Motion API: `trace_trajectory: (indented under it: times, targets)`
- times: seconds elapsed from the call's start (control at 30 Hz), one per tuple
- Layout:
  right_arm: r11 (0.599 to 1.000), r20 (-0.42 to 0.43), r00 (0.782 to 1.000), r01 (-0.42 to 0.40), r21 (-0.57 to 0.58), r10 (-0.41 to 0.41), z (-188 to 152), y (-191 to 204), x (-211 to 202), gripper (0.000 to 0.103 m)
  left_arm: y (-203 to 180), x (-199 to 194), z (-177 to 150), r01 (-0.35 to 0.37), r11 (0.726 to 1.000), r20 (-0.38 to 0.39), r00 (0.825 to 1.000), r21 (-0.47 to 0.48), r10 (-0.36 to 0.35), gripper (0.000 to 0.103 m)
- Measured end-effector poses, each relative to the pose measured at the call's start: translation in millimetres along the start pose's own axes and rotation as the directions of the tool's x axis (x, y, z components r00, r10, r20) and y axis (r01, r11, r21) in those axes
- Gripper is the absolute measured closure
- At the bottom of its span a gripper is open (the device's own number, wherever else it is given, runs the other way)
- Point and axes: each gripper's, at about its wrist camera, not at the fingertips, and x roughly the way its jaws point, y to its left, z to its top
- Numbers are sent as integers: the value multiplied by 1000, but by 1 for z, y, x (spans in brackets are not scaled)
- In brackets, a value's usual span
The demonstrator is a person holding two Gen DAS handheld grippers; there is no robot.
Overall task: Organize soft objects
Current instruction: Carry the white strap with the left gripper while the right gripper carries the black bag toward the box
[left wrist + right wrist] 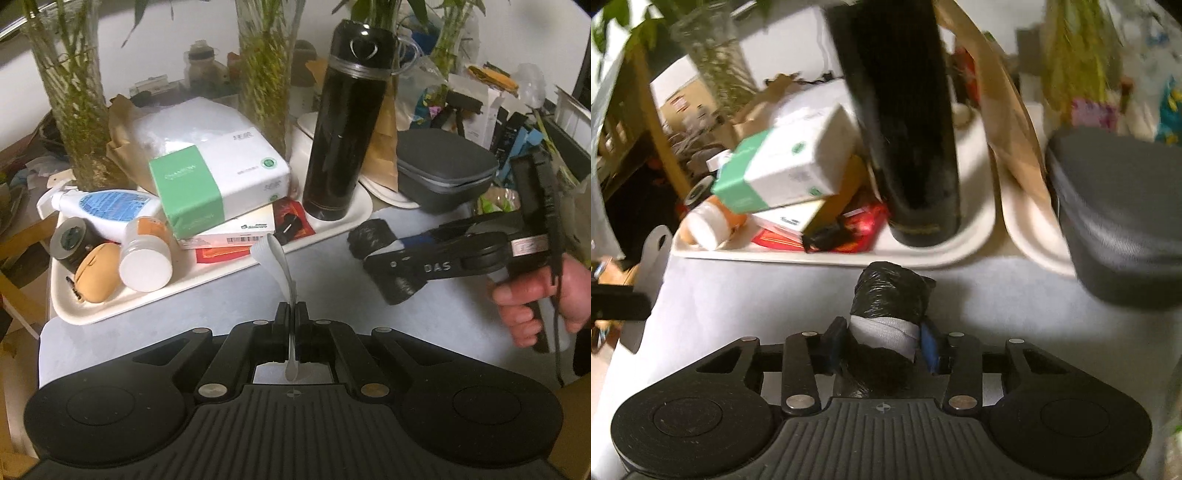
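Above the pale worktop (147, 332), your left gripper (291, 314) had its jaws pinched shut on a thin, limp grey strap (277, 258). Your right gripper (882, 343) clamped a crinkly black plastic roll (890, 295), banded in grey, just short of the white tray (960, 243). Risk: the glossy film could slip from the pads, or the tall black flask (908, 129) could be knocked.

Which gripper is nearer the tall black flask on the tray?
Right. The right gripper, shut on a black roll, is just before the black flask; the left gripper, pinching a grey strap, sits farther back.
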Motion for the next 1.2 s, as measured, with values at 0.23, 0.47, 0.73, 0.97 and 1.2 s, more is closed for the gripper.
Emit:
trace_trajectory:
  times: [0.23, 0.47, 0.73, 0.97, 1.2]
  targets:
    - [995, 37, 999, 15, -102, -12, 14, 14, -50, 59, 1, -24, -2, -13, 999, 19, 1000, -33, 13, 100]
    - [990, 60, 996, 70, -122, -63, 17, 24, -104, 59, -9, -62, -2, -37, 999, 46, 998, -27, 38, 100]
    - [985, 75, 993, 99, -141, -89, 10, 42, -168, 59, -26, -107, -3, -39, 999, 73, 996, -30, 41, 100]
    - [987, 86, 994, 80, -142, -68, -6, 62, -222, 59, -51, -153, -9, -28, 1000, 105, 994, 1, 27, 100]
    - [988, 80, 997, 24, -150, -12, -30, 83, -272, 59, -79, -194, -23, 13, 998, 132, 991, 58, -20, 100]
